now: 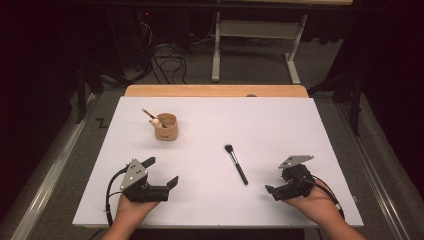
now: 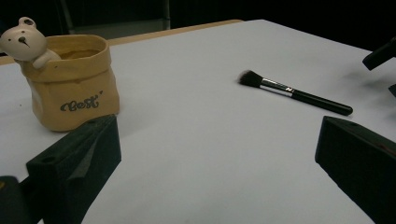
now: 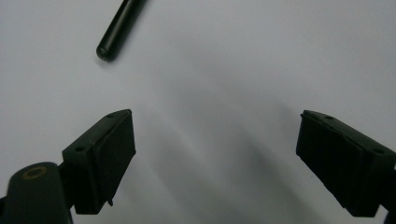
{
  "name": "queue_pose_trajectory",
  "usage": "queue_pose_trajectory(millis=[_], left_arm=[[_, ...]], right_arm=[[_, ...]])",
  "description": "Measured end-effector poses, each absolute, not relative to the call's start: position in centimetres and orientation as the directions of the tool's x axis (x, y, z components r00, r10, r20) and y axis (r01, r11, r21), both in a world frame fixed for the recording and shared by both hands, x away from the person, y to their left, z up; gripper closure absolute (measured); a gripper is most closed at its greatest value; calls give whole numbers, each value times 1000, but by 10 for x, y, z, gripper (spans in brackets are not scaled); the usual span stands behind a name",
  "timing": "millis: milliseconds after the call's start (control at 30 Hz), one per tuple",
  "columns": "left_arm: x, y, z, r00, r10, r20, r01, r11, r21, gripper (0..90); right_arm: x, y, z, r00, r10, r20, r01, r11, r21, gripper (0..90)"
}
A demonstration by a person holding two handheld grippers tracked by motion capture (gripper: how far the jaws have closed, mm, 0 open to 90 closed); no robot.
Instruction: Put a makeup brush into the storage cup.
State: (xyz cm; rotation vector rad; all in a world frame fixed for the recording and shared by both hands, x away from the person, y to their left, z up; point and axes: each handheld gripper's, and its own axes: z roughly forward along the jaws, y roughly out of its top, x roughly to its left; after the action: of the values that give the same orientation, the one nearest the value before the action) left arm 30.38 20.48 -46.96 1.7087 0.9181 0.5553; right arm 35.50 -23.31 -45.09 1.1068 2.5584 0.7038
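Observation:
A black makeup brush (image 1: 236,164) lies on the white board (image 1: 280,125), bristles toward the far side. In the left gripper view the brush (image 2: 299,95) lies ahead to the right. Its handle end (image 3: 116,32) shows at the upper left of the right gripper view. A yellow bear cup (image 1: 166,127) stands at the far left with a thin brush (image 1: 148,115) leaning in it. My left gripper (image 1: 161,171) rests near the front left, open and empty. My right gripper (image 1: 276,181) rests right of the brush handle, open, with only bare board between its jaws.
The white board lies on a wooden table whose far edge (image 1: 215,90) shows behind it. Beyond the table, cables (image 1: 167,60) lie on the floor beside a white metal stand (image 1: 255,35). The cup (image 2: 70,88) stands close ahead of my left jaw in the left gripper view.

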Motion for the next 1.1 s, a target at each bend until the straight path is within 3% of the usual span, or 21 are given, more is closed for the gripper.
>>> queue_pose_trajectory(millis=[767,1100], left_arm=[[302,202,-469,606,792,-81,301,-134,944,13],[303,202,-469,607,790,-86,305,-132,943,13]], right_arm=[[363,-221,-446,-681,732,-10,681,638,359,177],[367,-213,-441,-694,720,5,682,654,327,243]])
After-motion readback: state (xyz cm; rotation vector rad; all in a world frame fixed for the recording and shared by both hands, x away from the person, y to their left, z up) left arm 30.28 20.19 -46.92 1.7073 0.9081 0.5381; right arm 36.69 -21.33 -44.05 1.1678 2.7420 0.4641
